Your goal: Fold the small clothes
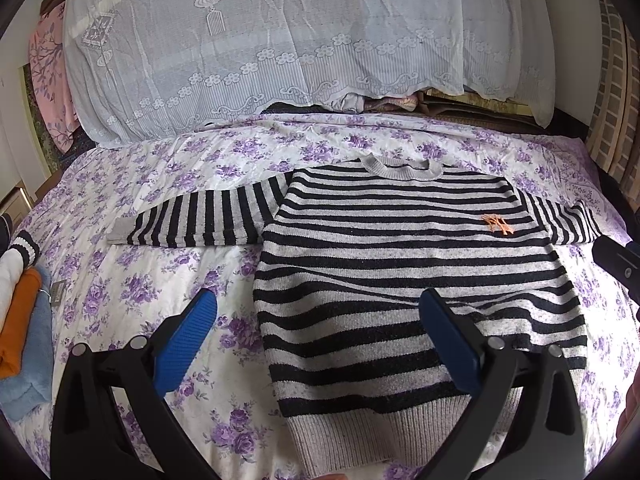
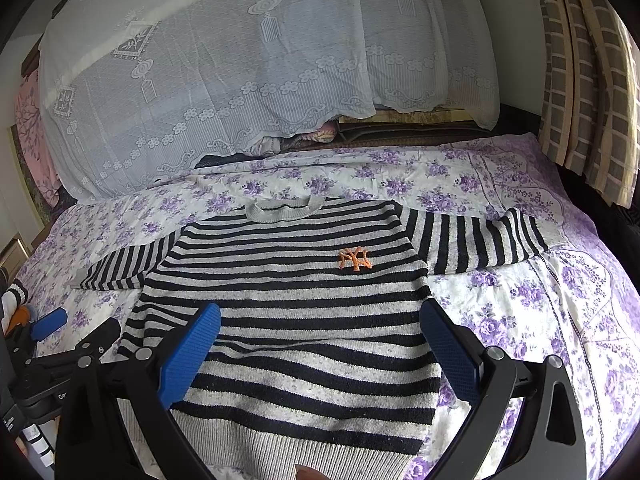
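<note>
A small black-and-grey striped sweater [image 1: 400, 264] with an orange logo lies flat, front up, on the floral bedsheet [image 1: 160, 280], both sleeves spread out sideways. It also shows in the right wrist view [image 2: 296, 320]. My left gripper [image 1: 320, 312] is open and empty, hovering over the sweater's lower left side near the hem. My right gripper [image 2: 320, 324] is open and empty, hovering over the sweater's lower right part. The left gripper [image 2: 52, 324] shows at the left edge of the right wrist view.
A white lace cover [image 1: 280, 40] drapes over a pile at the head of the bed. Folded clothes, orange and blue [image 1: 20, 320], sit at the left edge. Checked curtains [image 2: 580, 80] hang at the right.
</note>
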